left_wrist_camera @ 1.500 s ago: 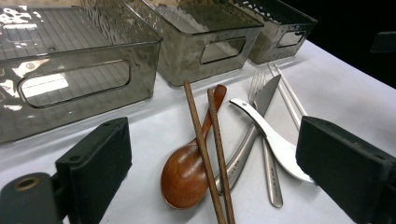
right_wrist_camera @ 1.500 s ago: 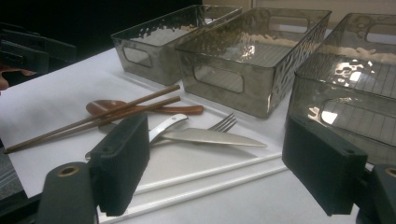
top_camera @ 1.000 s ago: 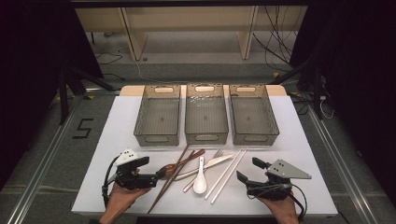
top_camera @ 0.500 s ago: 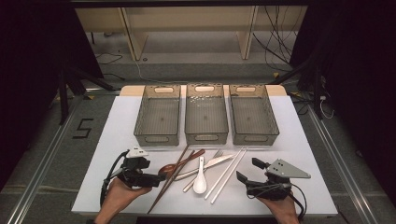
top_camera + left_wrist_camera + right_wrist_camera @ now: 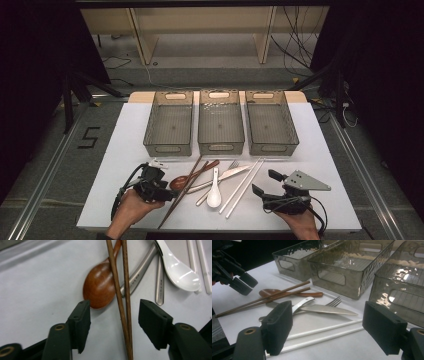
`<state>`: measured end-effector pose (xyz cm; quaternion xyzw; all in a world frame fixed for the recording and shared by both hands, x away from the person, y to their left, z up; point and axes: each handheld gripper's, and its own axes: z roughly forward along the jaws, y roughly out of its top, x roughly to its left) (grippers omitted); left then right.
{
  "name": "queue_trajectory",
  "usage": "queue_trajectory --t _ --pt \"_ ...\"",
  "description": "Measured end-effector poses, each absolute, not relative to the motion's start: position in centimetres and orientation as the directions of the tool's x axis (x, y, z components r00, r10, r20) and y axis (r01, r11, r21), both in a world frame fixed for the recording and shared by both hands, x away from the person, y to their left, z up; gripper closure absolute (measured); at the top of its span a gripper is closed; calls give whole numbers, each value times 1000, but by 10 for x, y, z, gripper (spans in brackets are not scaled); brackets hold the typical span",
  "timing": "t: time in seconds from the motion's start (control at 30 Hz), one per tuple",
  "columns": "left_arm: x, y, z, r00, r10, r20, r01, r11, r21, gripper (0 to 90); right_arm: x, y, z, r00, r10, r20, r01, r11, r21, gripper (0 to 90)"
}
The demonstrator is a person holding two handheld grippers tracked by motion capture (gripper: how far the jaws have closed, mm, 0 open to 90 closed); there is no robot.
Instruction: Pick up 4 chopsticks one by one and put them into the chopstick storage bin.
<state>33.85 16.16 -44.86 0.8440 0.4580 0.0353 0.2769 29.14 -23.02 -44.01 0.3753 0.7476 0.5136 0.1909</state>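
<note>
From my end, three smoky plastic bins sit in a row, and I'll go off the middle bin (image 5: pixel 221 125). Just in front of it: a white spoon (image 5: pixel 214 192), a knife (image 5: pixel 226 176), a fork (image 5: pixel 220 182) and white chopsticks (image 5: pixel 245 186), all on the white table (image 5: pixel 320 165).

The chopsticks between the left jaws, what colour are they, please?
Dark brown wood, the chopsticks show best in the left gripper view.
</note>
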Motion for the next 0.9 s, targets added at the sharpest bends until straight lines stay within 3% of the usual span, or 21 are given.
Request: queue_trajectory --t 0.9 --pt "350 148 -469 607 762 -225 762 -479 436 799 291 -229 -440 -648 755 101 365 192 911 254"
